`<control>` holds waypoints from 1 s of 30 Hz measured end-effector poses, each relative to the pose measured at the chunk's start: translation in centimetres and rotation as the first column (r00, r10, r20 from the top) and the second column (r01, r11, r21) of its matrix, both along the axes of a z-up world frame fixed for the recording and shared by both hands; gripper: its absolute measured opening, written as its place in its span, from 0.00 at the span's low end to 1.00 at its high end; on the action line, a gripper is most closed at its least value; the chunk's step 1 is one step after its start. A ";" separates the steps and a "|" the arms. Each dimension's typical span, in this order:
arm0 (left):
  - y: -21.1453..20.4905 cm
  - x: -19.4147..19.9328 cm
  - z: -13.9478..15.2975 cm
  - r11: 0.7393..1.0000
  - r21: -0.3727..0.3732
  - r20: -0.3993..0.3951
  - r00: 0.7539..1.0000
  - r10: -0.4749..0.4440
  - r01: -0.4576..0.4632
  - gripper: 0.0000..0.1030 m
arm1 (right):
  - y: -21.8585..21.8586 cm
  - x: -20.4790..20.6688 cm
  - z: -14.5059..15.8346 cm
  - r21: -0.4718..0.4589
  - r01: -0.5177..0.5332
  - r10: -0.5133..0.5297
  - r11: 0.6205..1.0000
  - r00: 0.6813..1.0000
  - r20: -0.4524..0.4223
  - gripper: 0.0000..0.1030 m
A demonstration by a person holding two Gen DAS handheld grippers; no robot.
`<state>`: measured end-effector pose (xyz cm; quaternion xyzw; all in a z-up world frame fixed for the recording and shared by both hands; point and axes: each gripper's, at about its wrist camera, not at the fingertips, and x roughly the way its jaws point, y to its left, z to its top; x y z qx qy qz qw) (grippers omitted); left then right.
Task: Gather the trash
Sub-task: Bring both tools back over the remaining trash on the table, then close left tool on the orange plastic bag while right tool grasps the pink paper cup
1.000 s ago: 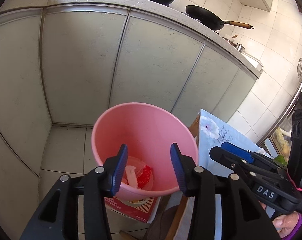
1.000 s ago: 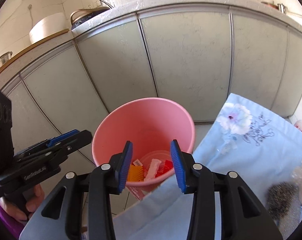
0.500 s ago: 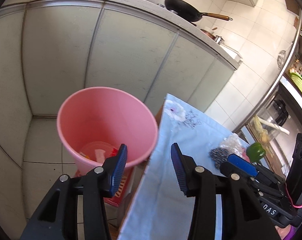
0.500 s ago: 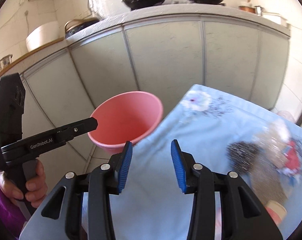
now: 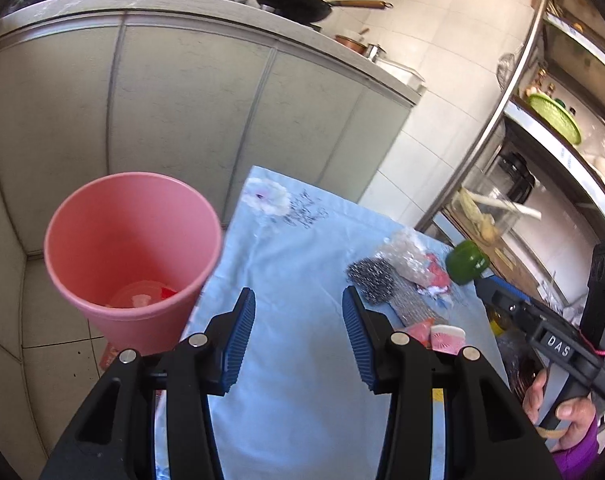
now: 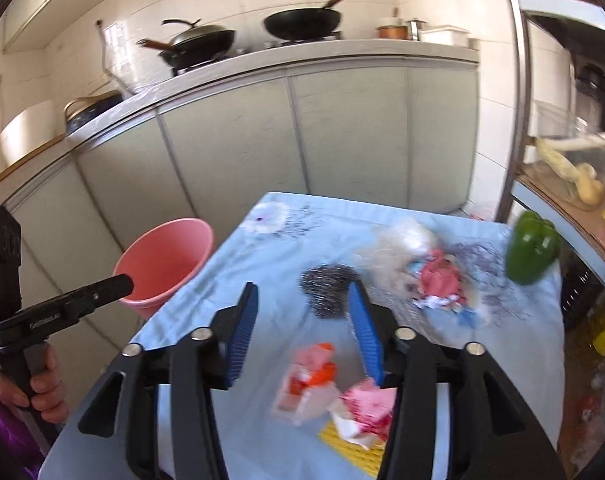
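The left gripper (image 5: 298, 320) hung over the near edge of the pale blue tablecloth (image 5: 302, 400), its blue-padded jaws apart with nothing between them. To its left the pink bin (image 5: 114, 240) stood on the tiled floor just beside the table's left edge, with a few red and white scraps lying in its bottom. In the left wrist view the body of the other tool read "DAS" in white letters.

The right gripper (image 6: 304, 324) was over the table too; its jaws had just been opening and stood parted, empty, above the cloth. In the right wrist view the side of the left tool carried small white lettering, too blurred to read. Beneath and just beyond the right jaws lay the trash: an orange-and-white wrapper (image 6: 308, 376), a crumpled pink-and-white paper (image 6: 366, 404) on a yellow mesh piece (image 6: 354, 448), and farther off a steel scourer (image 6: 328, 286), a clear plastic bag (image 6: 402, 252) and a red crumpled wrapper (image 6: 438, 276). A green pepper (image 6: 532, 248) sat at the table's far right corner. Two black woks (image 6: 302, 22) rested on the counter beyond.
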<state>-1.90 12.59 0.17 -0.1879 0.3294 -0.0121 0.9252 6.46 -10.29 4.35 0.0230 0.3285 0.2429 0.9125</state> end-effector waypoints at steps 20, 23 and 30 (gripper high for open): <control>-11.6 4.3 -3.7 0.946 0.026 -0.200 0.929 -0.311 0.322 0.37 | -9.3 -1.6 -4.5 0.068 0.186 -0.174 0.980 0.972 -0.157 0.51; -13.0 4.5 -4.6 0.937 0.076 -0.225 0.921 -0.318 0.342 0.37 | -9.4 -1.8 -4.8 0.066 0.180 -0.168 0.981 0.973 -0.160 0.51; -13.0 5.3 -6.5 0.939 0.102 -0.267 0.918 -0.292 0.329 0.20 | -9.1 -1.8 -5.7 0.083 0.155 -0.136 0.984 0.971 -0.194 0.51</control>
